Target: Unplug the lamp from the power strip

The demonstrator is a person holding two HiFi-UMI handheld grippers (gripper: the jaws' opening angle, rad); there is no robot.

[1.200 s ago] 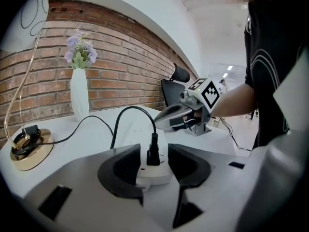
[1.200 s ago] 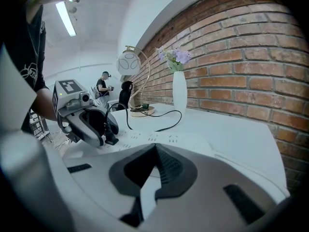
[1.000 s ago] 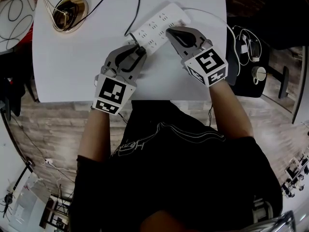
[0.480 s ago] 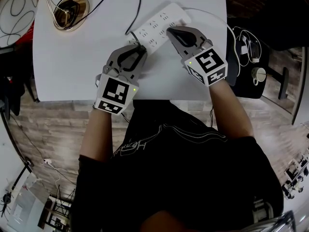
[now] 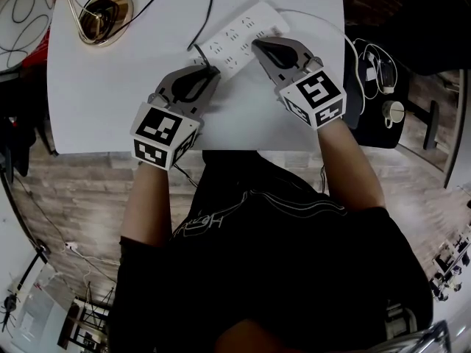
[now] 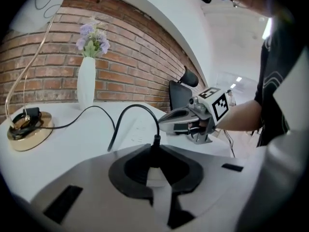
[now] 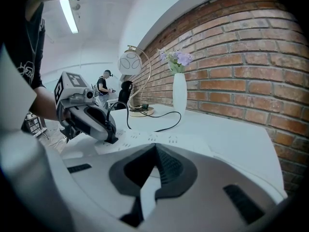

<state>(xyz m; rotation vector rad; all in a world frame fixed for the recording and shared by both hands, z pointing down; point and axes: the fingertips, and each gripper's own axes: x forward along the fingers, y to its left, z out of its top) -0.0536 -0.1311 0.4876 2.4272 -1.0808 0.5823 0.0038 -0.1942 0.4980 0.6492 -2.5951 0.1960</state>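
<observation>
Head view: long white plastic power strip (image 5: 237, 37) toward the white worktop's (image 5: 110, 87) right edge. Left gripper view: left gripper (image 6: 155, 153) jaws closing on small black plug (image 6: 156, 140); rigid, prob tight, grab body not cord (image 6: 137, 106). Right gripper view: right gripper (image 7: 155, 146) pinched together, empty.

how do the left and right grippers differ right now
The left gripper is at the left end of the power strip, jaws closing round the black plug. The right gripper has its tip on the power strip mid-length, jaws together and empty. Both carry marker cubes.
</observation>
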